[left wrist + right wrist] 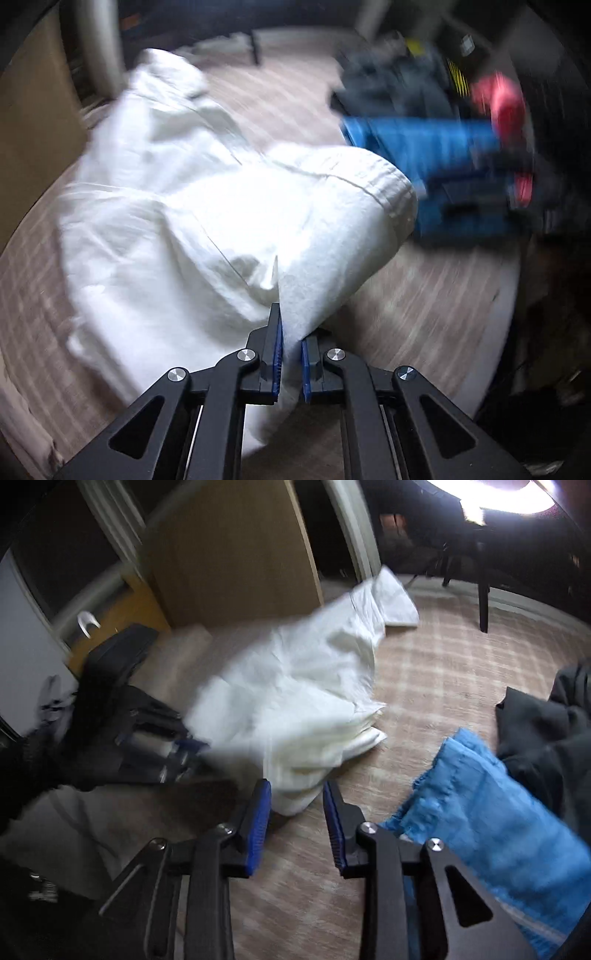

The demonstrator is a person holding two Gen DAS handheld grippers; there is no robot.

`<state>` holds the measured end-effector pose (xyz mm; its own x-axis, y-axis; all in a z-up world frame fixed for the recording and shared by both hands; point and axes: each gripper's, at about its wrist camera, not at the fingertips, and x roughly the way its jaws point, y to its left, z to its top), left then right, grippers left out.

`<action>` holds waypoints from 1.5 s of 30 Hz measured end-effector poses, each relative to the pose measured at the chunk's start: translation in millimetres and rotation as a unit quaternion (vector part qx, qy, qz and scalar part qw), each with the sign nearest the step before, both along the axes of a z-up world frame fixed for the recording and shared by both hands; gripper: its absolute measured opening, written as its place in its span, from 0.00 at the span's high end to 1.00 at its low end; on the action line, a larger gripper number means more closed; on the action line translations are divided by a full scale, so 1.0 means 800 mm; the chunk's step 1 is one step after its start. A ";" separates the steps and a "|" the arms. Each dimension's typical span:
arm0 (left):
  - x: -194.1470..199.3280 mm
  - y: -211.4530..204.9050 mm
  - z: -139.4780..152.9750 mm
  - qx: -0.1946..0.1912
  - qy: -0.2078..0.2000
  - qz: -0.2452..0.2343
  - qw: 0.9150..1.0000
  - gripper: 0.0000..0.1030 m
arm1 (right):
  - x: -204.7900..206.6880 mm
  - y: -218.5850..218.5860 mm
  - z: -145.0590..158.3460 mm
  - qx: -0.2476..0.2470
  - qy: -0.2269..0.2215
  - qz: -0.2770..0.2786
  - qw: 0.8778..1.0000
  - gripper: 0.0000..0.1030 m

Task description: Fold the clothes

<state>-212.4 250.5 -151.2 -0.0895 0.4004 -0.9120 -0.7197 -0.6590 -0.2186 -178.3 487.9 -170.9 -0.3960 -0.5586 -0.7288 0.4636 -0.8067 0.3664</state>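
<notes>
left wrist: steeply down, close | right wrist: down, close | shared: white garment point(207, 206) (blurred), carpet point(443, 672)

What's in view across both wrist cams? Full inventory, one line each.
white garment: 1, white, spread crumpled on the carpet, one corner lifted
blue cloth: 1, bright blue, folded, on the carpet to the white garment's right
dark garment: 1, dark grey, heaped beyond the blue cloth
carpet: 1, beige striped, under everything
wooden panel: 1, tan, upright behind the white garment
chair leg: 1, black, at the far right edge of the carpet
left gripper: 1, black with blue pads, shut on the white garment's corner
right gripper: 1, black with blue pads, open, nothing between the pads, over the carpet beside the blue cloth
</notes>
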 end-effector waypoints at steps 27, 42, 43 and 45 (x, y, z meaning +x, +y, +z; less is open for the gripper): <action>0.066 -0.095 -0.013 -0.041 0.025 0.102 0.994 0.65 | 0.007 0.023 -0.033 0.059 -0.049 -0.075 0.994 0.57; 0.030 -0.150 -0.077 0.071 -0.083 0.229 0.967 0.98 | -0.009 -0.071 -0.076 0.113 -0.094 0.018 0.989 0.52; 0.029 -0.156 -0.072 0.083 -0.091 0.234 0.964 0.98 | 0.001 -0.077 -0.068 0.133 -0.069 0.037 0.988 0.49; 0.028 -0.165 -0.065 0.100 -0.103 0.241 0.960 0.98 | 0.022 -0.089 -0.056 0.162 -0.022 0.072 0.984 0.39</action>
